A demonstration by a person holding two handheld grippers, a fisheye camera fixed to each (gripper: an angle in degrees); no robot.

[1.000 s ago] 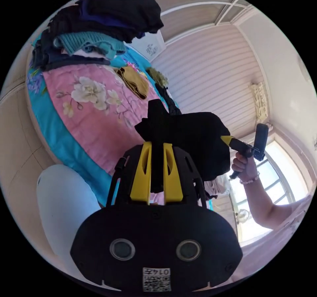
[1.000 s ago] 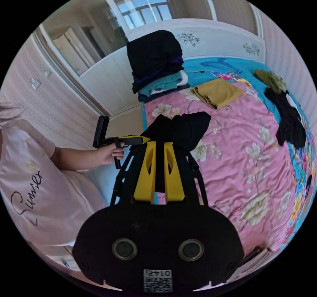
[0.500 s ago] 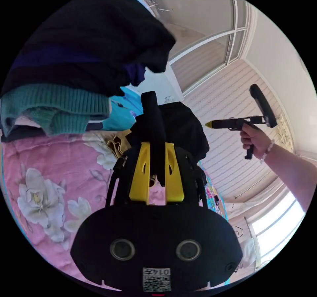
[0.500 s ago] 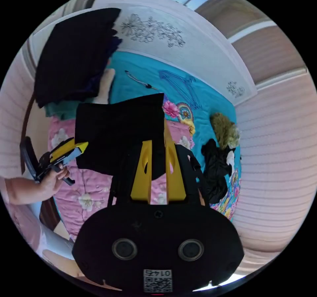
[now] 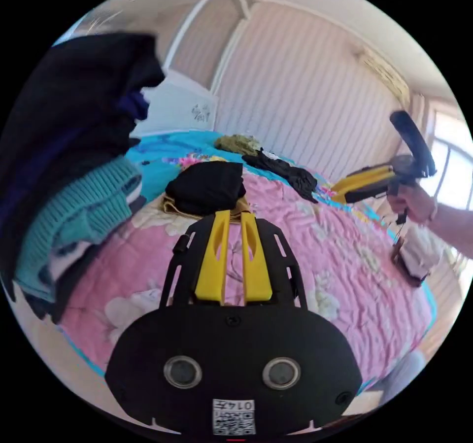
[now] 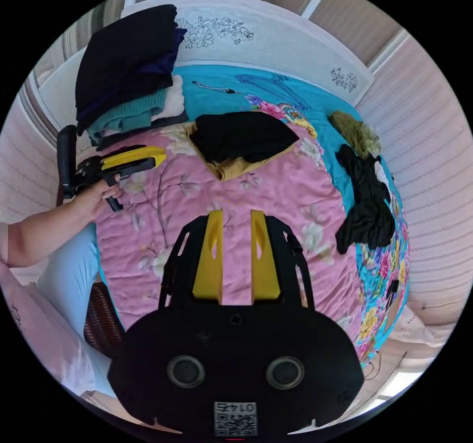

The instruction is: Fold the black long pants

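Lying folded on the bed (image 6: 276, 201), black long pants (image 6: 244, 136) sit on top of a mustard-yellow folded garment (image 6: 236, 167), near the headboard (image 6: 276, 44) end of the pink floral cover. Same pants in left gripper view (image 5: 207, 187), yellow garment (image 5: 172, 207) edge poking out under them. Neither gripper touches the pants.

Left gripper (image 5: 231, 216) jaws narrow, small gap between them, nothing held, hovering over the pink cover short of the pants. In right gripper view the left gripper (image 6: 160, 156) is held in a hand (image 6: 93, 196) beside the clothes stack, jaws look close together, empty.

Right gripper (image 6: 235, 214) jaws apart with a clear gap, pink cover visible between them, nothing held. In left gripper view the right gripper (image 5: 340, 187) is up in the air off to one side, held by a hand (image 5: 416, 201), empty.

Stack of folded clothes (image 6: 130, 73), black and dark blue on top, teal knit lower, sits by the headboard at the bed corner. Loose black garment (image 6: 367, 201) and an olive fuzzy item (image 6: 354, 130) lie at the far bed edge, well apart from the pants.
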